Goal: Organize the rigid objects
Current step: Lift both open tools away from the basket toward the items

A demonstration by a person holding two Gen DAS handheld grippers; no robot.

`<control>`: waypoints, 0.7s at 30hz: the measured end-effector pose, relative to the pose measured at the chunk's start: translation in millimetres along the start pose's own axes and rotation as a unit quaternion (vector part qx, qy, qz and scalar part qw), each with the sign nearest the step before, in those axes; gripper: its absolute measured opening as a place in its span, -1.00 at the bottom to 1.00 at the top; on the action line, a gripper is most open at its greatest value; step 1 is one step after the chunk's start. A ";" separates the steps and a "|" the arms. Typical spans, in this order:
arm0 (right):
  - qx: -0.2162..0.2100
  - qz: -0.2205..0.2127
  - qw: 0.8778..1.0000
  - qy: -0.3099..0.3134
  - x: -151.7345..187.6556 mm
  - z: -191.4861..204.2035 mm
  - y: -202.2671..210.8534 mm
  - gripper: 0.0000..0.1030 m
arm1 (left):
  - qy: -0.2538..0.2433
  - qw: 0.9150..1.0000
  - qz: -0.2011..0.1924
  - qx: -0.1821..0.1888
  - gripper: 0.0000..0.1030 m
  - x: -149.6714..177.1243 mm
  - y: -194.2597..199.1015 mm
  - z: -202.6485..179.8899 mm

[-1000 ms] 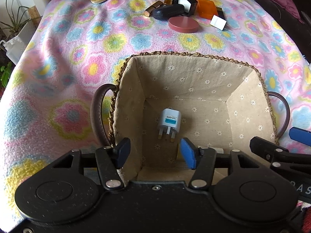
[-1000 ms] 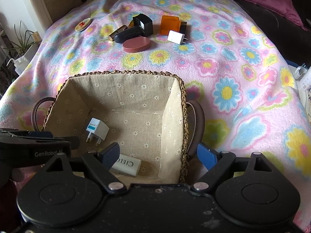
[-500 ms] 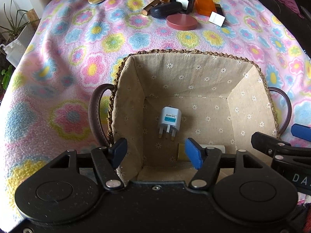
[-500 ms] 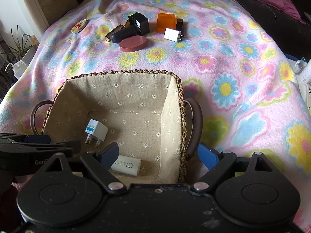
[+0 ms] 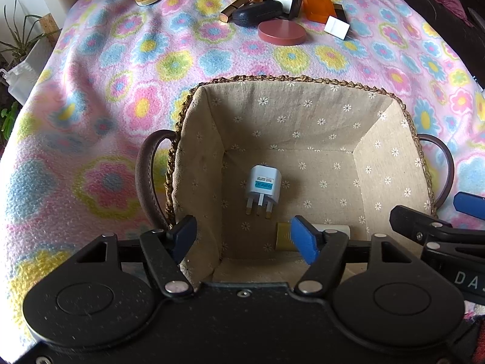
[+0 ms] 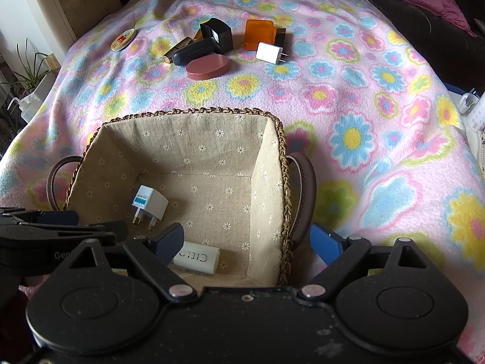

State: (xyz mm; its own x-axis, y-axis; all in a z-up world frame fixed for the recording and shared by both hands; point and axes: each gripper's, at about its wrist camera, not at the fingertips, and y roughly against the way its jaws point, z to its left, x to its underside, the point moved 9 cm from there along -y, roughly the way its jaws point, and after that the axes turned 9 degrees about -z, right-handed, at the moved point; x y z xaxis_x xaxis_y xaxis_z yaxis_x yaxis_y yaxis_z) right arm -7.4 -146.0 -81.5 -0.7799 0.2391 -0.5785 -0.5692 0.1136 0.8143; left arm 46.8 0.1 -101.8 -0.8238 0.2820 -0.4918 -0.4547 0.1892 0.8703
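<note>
A woven basket (image 5: 288, 79) with a daisy-print lining sits on the flowered blanket. It holds a white travel adapter (image 5: 263, 185) and a white tube with a gold cap (image 5: 333, 230). My left gripper (image 5: 244, 238) hovers over the basket's near left corner, its jaws opening with nothing pressed between the pads. My right gripper (image 6: 247, 244) is open above the basket's (image 6: 194, 110) near right corner, straddling the right wall without touching it. The adapter (image 6: 148, 201) and the tube (image 6: 200, 257) lie below it.
At the far side of the blanket (image 6: 348, 97) lies a cluster: a maroon round lid (image 6: 207, 66), a black case (image 6: 194, 51), a black box (image 6: 216, 35), an orange box (image 6: 259, 34), a white charger (image 6: 269, 53). A round tin (image 6: 122, 40) lies further left. Plants stand off the left edge.
The left gripper's jaws have spread wider apart. The right gripper's jaws have widened slightly. The adapter and the tube lie where they were.
</note>
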 end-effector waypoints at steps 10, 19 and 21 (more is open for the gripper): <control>0.000 0.001 1.000 0.000 -0.1 -0.2 -0.3 0.77 | -0.006 1.000 0.003 -0.001 0.29 2.1 -0.3 -0.2; 0.003 -0.002 1.000 0.002 -1.0 -0.3 1.4 0.80 | -0.008 1.000 0.002 -0.001 0.29 1.7 2.1 0.2; 0.005 -0.003 1.000 0.002 -1.7 -0.1 2.3 0.81 | -0.008 1.000 0.001 0.000 0.30 1.4 2.7 0.6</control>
State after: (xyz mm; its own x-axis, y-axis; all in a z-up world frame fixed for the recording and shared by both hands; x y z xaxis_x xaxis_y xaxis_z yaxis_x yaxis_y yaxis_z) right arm -7.5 -146.2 -78.6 -0.7776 0.2339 -0.5836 -0.5715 0.1238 0.8112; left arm 44.6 1.6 -100.2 -0.8193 0.2975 -0.4901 -0.4528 0.1885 0.8714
